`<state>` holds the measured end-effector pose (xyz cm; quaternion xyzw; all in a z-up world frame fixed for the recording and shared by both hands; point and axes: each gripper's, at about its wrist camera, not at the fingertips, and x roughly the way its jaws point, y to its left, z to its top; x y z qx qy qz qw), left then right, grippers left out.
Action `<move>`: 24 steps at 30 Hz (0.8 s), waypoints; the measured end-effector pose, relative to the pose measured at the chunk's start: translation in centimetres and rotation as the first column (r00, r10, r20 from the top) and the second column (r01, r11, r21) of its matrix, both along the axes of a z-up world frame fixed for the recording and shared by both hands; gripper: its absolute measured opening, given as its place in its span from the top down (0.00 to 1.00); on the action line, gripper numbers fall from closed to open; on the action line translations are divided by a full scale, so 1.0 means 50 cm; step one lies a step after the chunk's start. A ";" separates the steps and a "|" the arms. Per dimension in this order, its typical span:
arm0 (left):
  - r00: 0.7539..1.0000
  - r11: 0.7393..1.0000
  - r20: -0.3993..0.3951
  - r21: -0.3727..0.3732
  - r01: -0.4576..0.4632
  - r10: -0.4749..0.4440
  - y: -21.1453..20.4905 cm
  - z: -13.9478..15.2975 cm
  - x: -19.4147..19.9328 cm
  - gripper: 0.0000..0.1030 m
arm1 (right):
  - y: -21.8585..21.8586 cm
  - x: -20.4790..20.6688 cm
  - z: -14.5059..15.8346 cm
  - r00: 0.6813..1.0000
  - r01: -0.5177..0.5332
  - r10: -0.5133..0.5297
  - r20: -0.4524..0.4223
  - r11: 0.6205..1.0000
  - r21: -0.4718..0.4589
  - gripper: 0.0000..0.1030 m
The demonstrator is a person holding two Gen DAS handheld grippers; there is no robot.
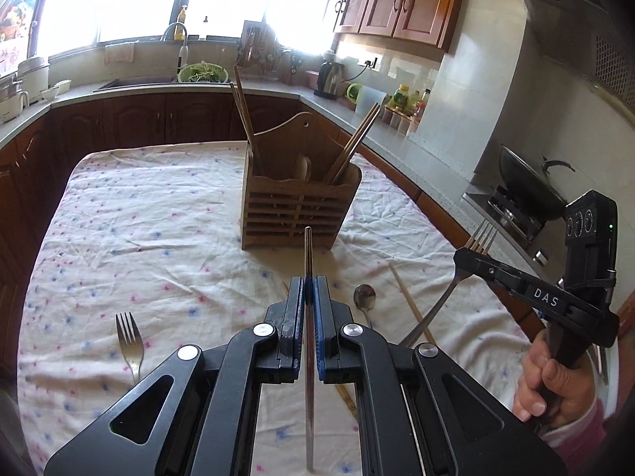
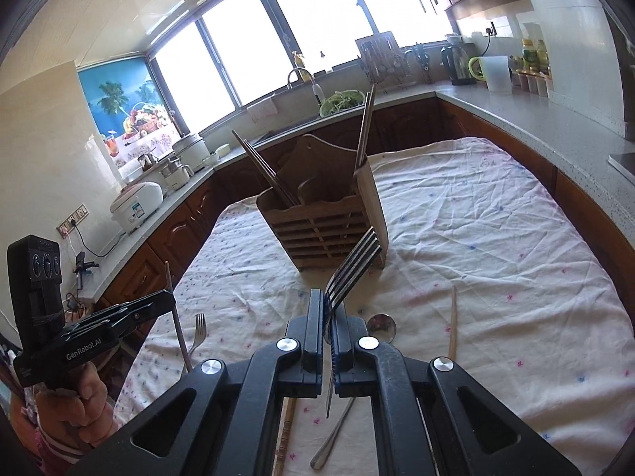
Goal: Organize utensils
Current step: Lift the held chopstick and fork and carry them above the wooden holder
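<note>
My left gripper (image 1: pixel 308 282) is shut on a thin metal chopstick (image 1: pixel 308 250), held above the table and pointing toward the wooden utensil holder (image 1: pixel 301 202). My right gripper (image 2: pixel 328 309) is shut on a steel fork (image 2: pixel 355 263), tines up and aimed at the holder (image 2: pixel 321 218). Each gripper shows in the other view: the right gripper (image 1: pixel 464 257) with its fork (image 1: pixel 482 234), the left gripper (image 2: pixel 168 297) with the chopstick (image 2: pixel 178 321). The holder has several chopsticks standing in its two outer slots. On the cloth lie a second fork (image 1: pixel 129 337), a spoon (image 1: pixel 365 297) and a wooden chopstick (image 1: pixel 408 301).
The table wears a white flowered cloth (image 1: pixel 158 218). A kitchen counter (image 1: pixel 397 139) wraps around it, with a sink, a kettle (image 1: pixel 330 77) and a wok on the stove (image 1: pixel 528 182). A person's hands grip both handles. Another wooden chopstick (image 2: pixel 287 428) lies under my right gripper.
</note>
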<state>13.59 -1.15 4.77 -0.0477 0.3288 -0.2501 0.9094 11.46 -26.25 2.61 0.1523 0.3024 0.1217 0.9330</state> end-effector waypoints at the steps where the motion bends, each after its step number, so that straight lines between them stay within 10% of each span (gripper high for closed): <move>1: 1.000 1.000 0.008 -0.010 -0.005 0.005 0.008 0.005 -0.004 0.96 | -0.001 -0.003 0.007 1.000 0.002 -0.002 0.010 1.000 -0.001 0.97; 24: 0.996 0.995 0.064 -0.077 -0.060 0.065 0.052 0.046 0.010 0.96 | -0.005 0.019 0.043 0.998 0.002 -0.002 0.062 1.000 0.003 0.97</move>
